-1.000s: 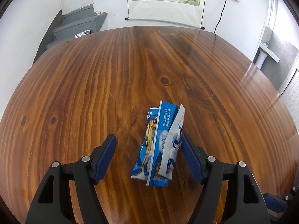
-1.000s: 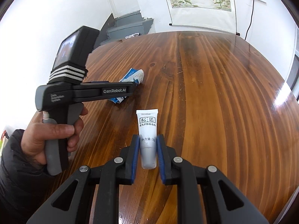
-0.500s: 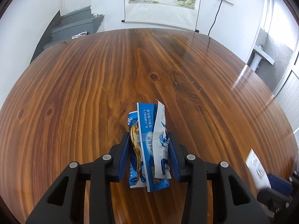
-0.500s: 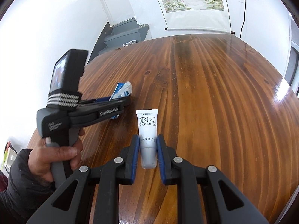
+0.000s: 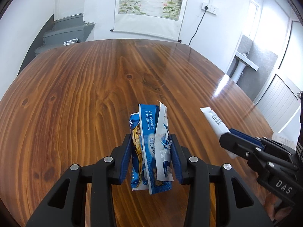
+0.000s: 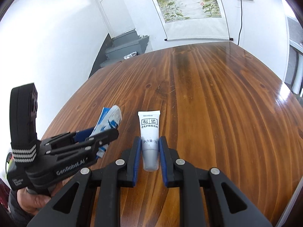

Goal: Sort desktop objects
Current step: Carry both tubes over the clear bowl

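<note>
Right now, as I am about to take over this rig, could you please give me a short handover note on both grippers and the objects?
Left gripper: shut on a bunch of blue and white sachets, held clear of the wooden table.
Right gripper: shut on a small white tube, crimped end pointing away, also off the table.
Done: both items are picked up.
Left: both have yet to be put down; no tray, box or other target shows in either view, so you will need to find where they belong. Apart from some white packaging behind the right gripper, the visible tabletop holds nothing else.
</note>
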`<state>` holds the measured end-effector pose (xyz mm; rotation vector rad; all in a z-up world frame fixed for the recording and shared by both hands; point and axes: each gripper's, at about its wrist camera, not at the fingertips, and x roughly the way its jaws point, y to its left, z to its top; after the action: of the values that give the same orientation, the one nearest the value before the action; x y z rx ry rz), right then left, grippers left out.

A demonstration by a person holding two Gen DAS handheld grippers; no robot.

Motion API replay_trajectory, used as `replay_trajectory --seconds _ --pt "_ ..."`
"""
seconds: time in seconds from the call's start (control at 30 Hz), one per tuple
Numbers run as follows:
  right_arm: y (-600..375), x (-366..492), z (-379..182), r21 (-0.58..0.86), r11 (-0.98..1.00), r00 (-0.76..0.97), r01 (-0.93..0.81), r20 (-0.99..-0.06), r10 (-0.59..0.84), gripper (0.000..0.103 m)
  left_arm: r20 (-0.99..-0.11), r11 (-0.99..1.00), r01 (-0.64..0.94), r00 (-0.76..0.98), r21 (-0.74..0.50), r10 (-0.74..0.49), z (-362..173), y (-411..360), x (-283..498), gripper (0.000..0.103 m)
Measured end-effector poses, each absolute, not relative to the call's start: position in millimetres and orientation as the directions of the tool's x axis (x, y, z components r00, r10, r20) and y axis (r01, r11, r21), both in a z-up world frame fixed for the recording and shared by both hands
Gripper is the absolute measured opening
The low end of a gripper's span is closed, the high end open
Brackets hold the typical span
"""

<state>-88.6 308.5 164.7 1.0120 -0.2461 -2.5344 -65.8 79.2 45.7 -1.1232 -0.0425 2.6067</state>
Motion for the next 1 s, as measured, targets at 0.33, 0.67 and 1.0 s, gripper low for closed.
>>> replay_trajectory --seconds 0.33,0.67,1.0 --pt "364.7 -33.3 181.9 0.356 -0.916 -0.737 0.187 -0.566 -0.370 0.021 -0.694 -0.918 -0.366 -0.622 -0.152 0.362 59.4 120.6 -39.7 0.042" --pt "463.5 37.3 206.3 0.365 -0.930 -0.847 -0.034 -0.505 -0.167 0.021 -0.674 -0.850 -0.506 -0.577 -0.148 0.461 75.5 183.0 -5.9 0.042" --pt "560.3 75.2 189.5 0.400 -0.868 -0.842 -0.295 -0.539 0.038 0.021 -0.677 -0.760 -0.632 -0.494 -0.150 0.545 83.2 238.3 32.7 0.042"
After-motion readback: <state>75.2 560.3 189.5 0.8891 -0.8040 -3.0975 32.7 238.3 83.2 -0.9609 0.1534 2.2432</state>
